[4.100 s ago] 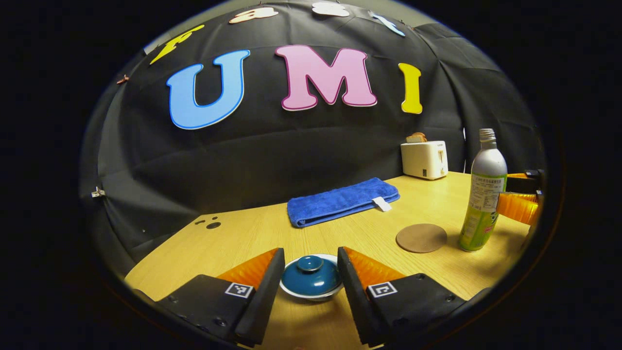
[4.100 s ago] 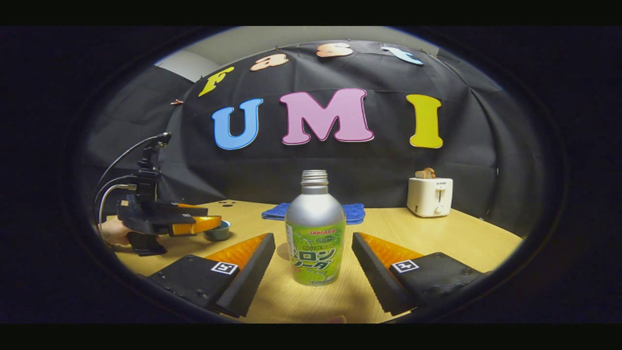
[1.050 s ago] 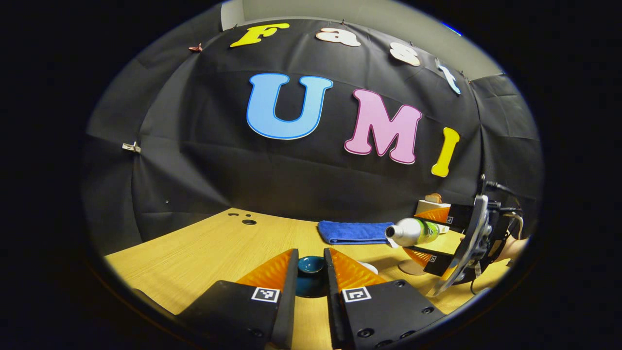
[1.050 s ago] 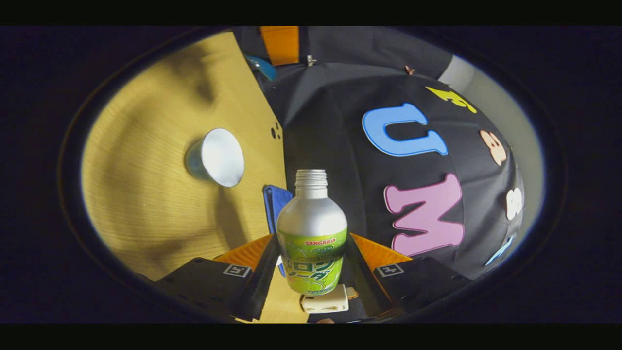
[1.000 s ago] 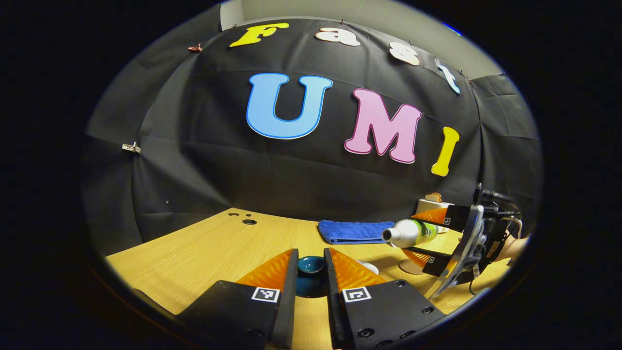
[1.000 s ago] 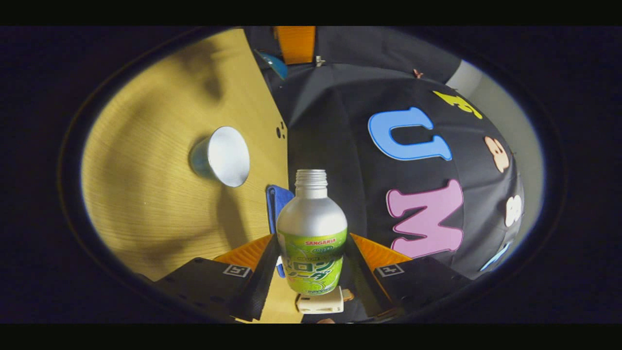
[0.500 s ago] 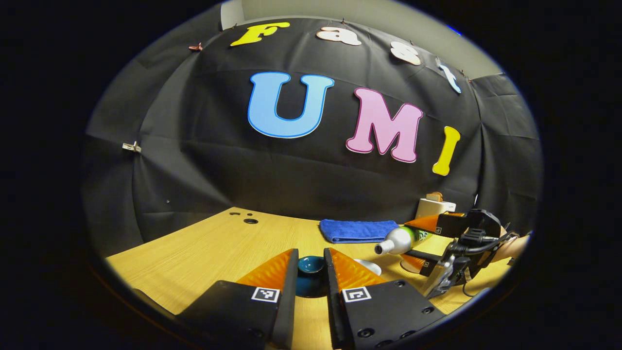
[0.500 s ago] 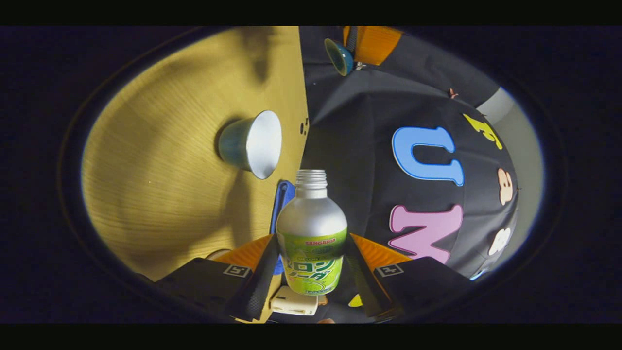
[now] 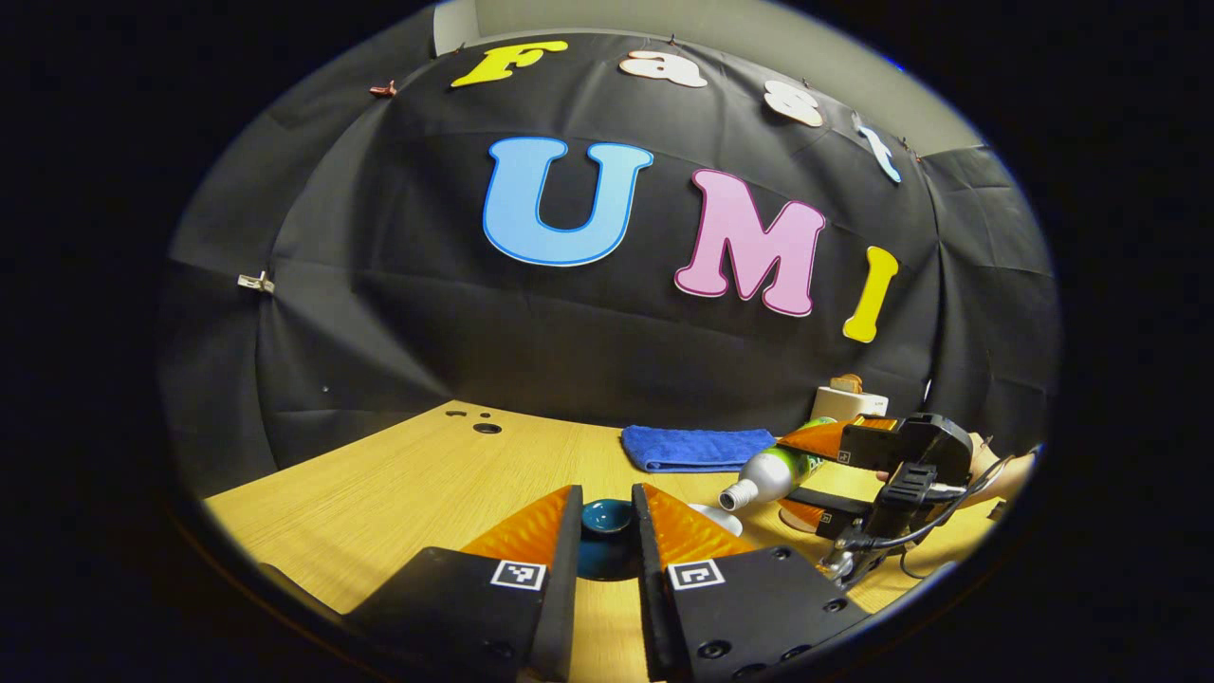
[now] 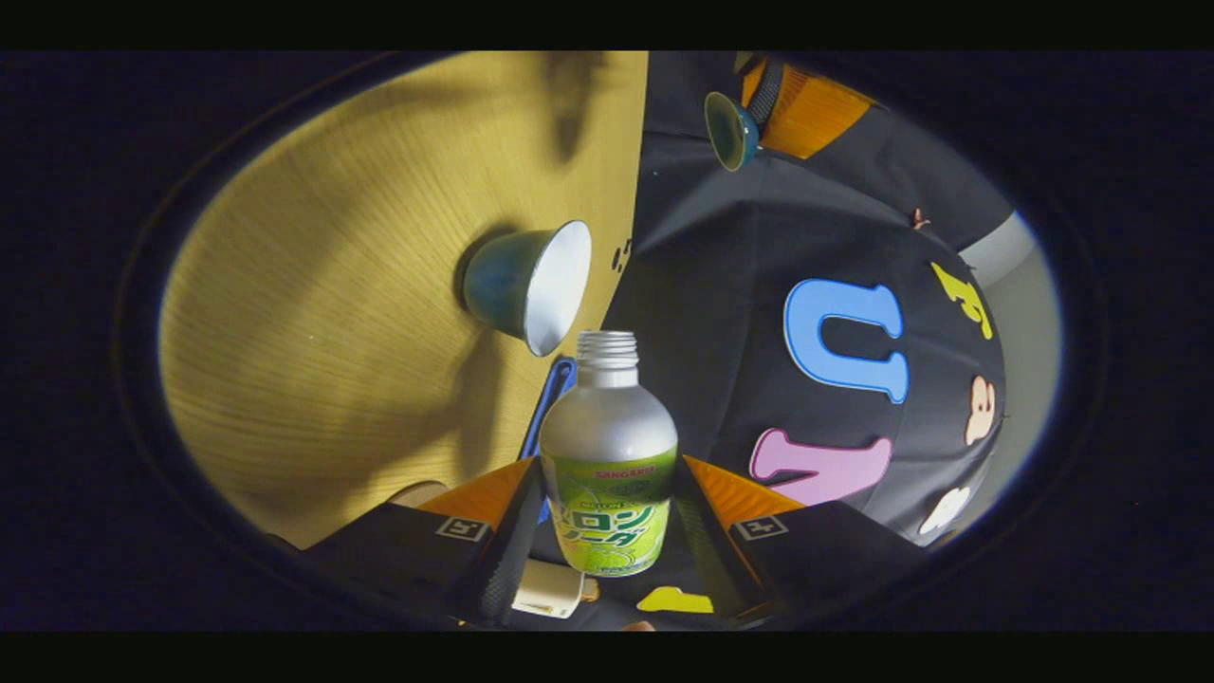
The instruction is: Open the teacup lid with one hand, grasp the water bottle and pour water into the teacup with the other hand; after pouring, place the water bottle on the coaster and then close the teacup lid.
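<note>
Risk of spilling: right gripper (image 10: 607, 531) clamping tilted silver green-labelled water bottle (image 10: 608, 455), mouth at 5 o'clock off open blue white-lined teacup (image 10: 529, 285); left gripper (image 9: 604, 536) pinching blue ceramic lid (image 9: 607, 518).

The table (image 9: 398, 484) was a light wood-grain surface with small dark holes (image 9: 487, 429) near its far edge. Resting directly on it were a folded blue towel (image 9: 697, 447), a white toaster (image 9: 849, 402) at the back, a round coaster (image 9: 801, 515) — partly hidden — and the open teacup (image 10: 526, 285).
</note>
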